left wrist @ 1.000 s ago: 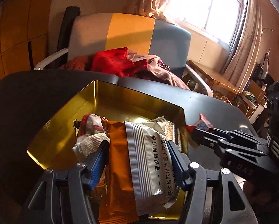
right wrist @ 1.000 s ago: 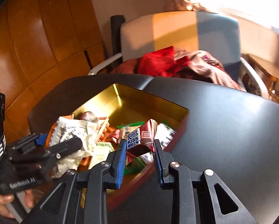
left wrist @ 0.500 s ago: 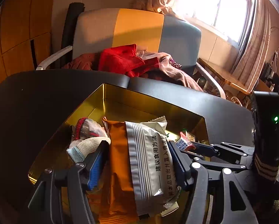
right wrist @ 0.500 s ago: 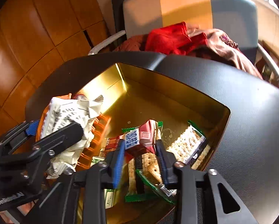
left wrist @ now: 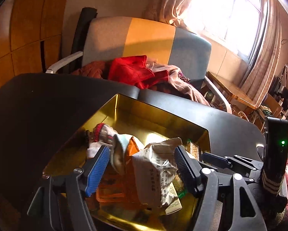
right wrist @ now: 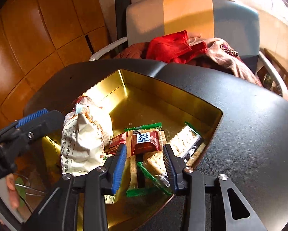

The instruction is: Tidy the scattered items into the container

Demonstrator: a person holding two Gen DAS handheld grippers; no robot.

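Note:
A gold tin stands on the black table. My left gripper hangs over its near left part, its jaws opening. A crumpled white packet, an orange packet and a knitted glove slump between and below the pads into the tin. My right gripper is open over the tin's near right part. A brown Kiss chocolate lies loose just past its tips. The chocolate rests on cracker packs.
The black table stretches bare to the right of the tin. Behind it is a chair with red clothing piled on the seat. A wood-panelled wall is at the left. A person's hand holds the left gripper.
The left jaws have widened, and the white and orange packets and the glove have sagged down into the tin. The right gripper moved over the tin and let go of the Kiss chocolate.

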